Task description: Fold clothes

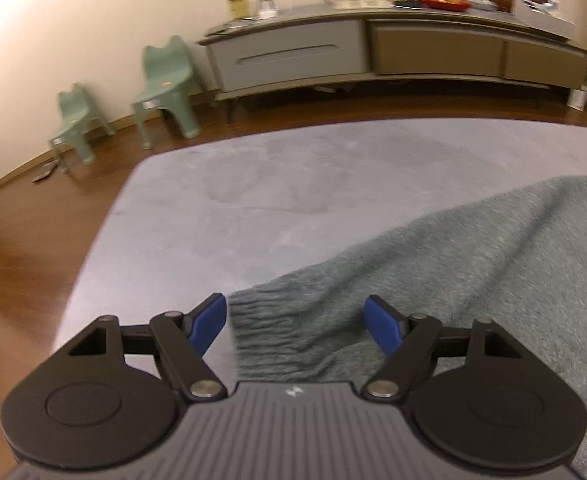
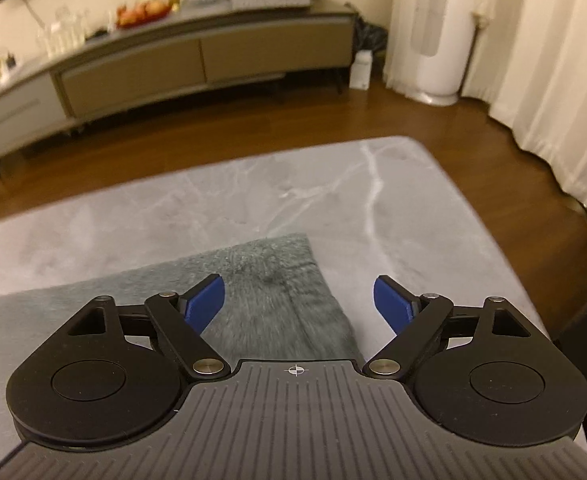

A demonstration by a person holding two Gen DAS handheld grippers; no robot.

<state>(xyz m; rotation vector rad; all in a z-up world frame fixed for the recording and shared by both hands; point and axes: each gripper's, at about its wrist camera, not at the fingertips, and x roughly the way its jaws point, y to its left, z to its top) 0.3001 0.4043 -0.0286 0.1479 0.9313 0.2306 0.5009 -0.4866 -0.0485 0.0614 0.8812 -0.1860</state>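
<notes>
On rug [image 1: 253,208] | sweater [image 1: 473,264] is lying flat | left hand-held gripper [image 1: 295,322] is hovering open, empty | right hand-held gripper [image 2: 299,300] is hovering open, empty

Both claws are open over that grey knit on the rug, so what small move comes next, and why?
Probably lower the left gripper onto the knit's ribbed edge and close. Both grippers, the right too, stand open and hold nothing, and that edge lies between the left one's fingers.
</notes>
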